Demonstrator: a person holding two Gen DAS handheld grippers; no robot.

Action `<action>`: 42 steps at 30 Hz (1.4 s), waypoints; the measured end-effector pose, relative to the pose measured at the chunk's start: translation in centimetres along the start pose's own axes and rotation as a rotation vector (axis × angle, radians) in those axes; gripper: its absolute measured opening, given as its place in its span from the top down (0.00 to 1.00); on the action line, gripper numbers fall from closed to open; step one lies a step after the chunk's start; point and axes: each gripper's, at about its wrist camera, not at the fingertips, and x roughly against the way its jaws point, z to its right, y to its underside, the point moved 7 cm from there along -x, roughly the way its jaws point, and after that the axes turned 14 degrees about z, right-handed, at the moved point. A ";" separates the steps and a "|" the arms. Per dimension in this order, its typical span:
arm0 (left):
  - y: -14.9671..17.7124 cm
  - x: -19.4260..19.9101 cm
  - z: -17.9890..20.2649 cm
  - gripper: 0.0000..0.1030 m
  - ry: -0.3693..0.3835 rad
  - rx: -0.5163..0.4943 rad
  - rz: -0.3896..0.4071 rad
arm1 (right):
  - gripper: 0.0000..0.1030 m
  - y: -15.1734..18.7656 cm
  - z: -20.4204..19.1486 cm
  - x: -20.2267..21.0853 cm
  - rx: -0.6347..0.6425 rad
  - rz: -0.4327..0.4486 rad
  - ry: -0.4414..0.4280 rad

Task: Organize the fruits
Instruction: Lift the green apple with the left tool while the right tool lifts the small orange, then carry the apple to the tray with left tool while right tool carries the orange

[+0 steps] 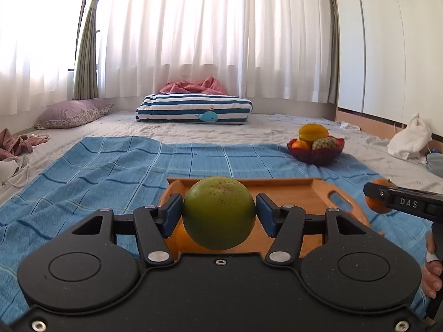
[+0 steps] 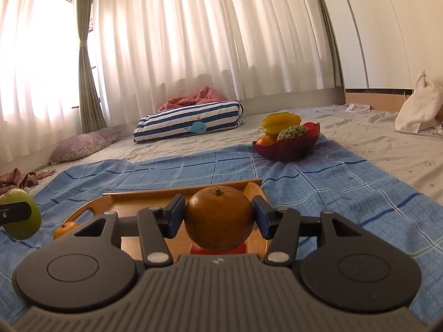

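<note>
My left gripper [image 1: 218,211] is shut on a round green fruit [image 1: 218,213], held above the wooden tray [image 1: 304,193] on the blue checked cloth [image 1: 110,171]. My right gripper [image 2: 218,217] is shut on an orange [image 2: 218,218] over the same tray [image 2: 133,202]. A small orange fruit [image 2: 66,228] and a red fruit [image 2: 218,249] lie in the tray, partly hidden. A red bowl [image 1: 315,155] at the far right holds a yellow starfruit [image 1: 313,132], a scaly green fruit [image 1: 325,142] and an orange fruit [image 1: 300,145]. The right gripper's finger with its orange [image 1: 378,203] shows at the left wrist view's right edge.
A striped whale cushion [image 1: 193,108] with pink cloth [image 1: 193,85] behind it lies by the curtains. A purple pillow [image 1: 72,113] and crumpled clothes [image 1: 16,144] sit at left. A white bag [image 1: 409,138] rests at right near the wardrobe. A person's fingers [image 1: 432,271] grip the right handle.
</note>
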 end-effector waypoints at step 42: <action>4.2 -16.5 -4.1 0.46 -0.053 0.047 -0.318 | 0.45 4.4 0.2 -13.2 0.067 -0.409 -0.016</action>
